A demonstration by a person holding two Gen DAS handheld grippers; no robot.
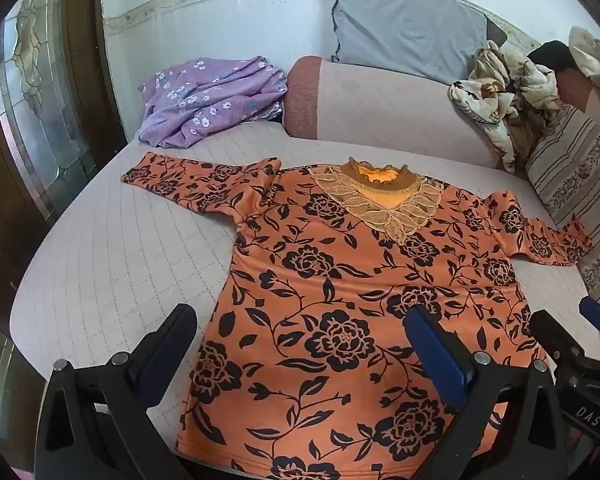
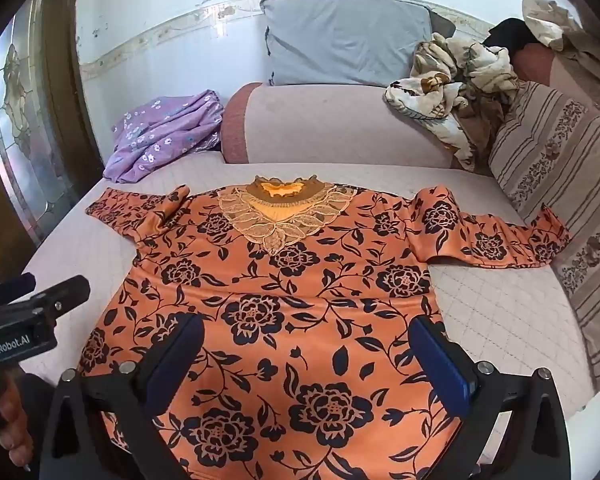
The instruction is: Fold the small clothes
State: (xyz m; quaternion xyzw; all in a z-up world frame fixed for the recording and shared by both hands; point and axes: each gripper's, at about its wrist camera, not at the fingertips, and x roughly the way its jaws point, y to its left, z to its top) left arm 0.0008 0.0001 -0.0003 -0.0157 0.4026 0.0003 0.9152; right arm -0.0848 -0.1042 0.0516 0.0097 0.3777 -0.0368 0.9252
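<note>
**Both grippers waiting wide open over the hem of the flat-laid top**

The orange floral top (image 1: 340, 280) is lying face up on the quilted bed (image 1: 100, 260), collar at the far side, hem nearest the tools, sleeves stretching out sideways; its long axis is running straight away from both grippers. The left gripper (image 1: 300, 344) is hovering over the hem's left half, jaws spread fully and holding nothing; the right gripper (image 2: 308, 356) is doing the same over the right half. Each sleeve is lying nearer its own-side gripper, so a first fold is probably falling to either hand equally.
</note>
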